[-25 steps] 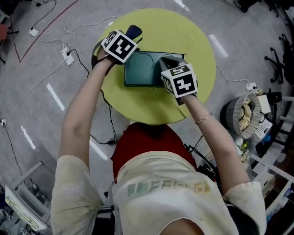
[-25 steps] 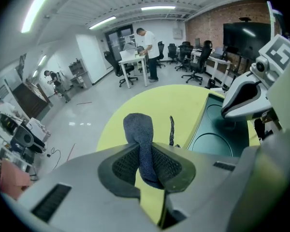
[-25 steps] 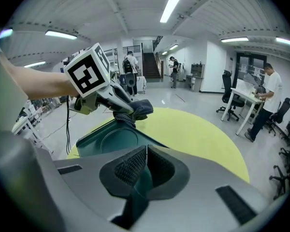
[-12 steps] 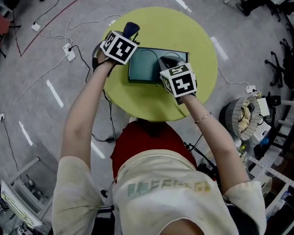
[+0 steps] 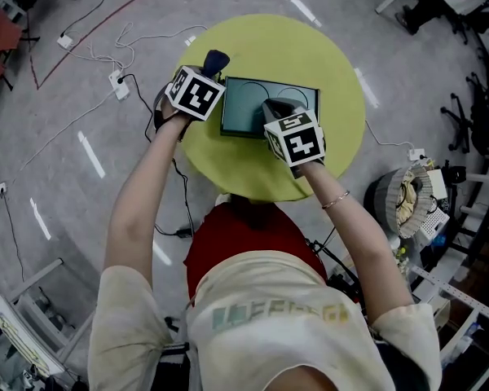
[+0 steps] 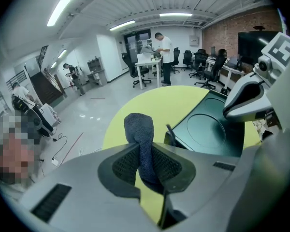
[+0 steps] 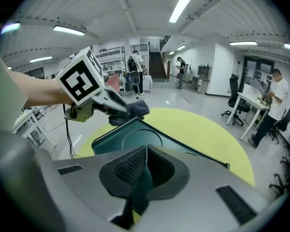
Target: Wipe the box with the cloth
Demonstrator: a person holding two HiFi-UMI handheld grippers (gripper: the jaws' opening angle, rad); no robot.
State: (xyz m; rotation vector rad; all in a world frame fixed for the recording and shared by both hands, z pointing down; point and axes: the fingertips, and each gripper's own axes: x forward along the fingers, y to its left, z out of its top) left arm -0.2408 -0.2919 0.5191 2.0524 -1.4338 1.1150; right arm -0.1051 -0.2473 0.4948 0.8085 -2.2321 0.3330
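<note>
A dark teal flat box lies on the round yellow-green table. My left gripper is shut on a dark blue cloth, held at the box's left end. The left gripper view shows the cloth sticking up between the jaws, the box to their right. My right gripper is at the box's near edge. In the right gripper view the jaws are shut on the box's teal edge. The left gripper and cloth show beyond the box.
Cables and a power strip lie on the floor left of the table. A red seat is below the table's near edge. A round bin stands at the right. Office chairs and standing people are far off.
The left gripper with the cloth has shifted a little left and nearer, off the box's left corner. The right gripper keeps its hold on the box's near edge.
</note>
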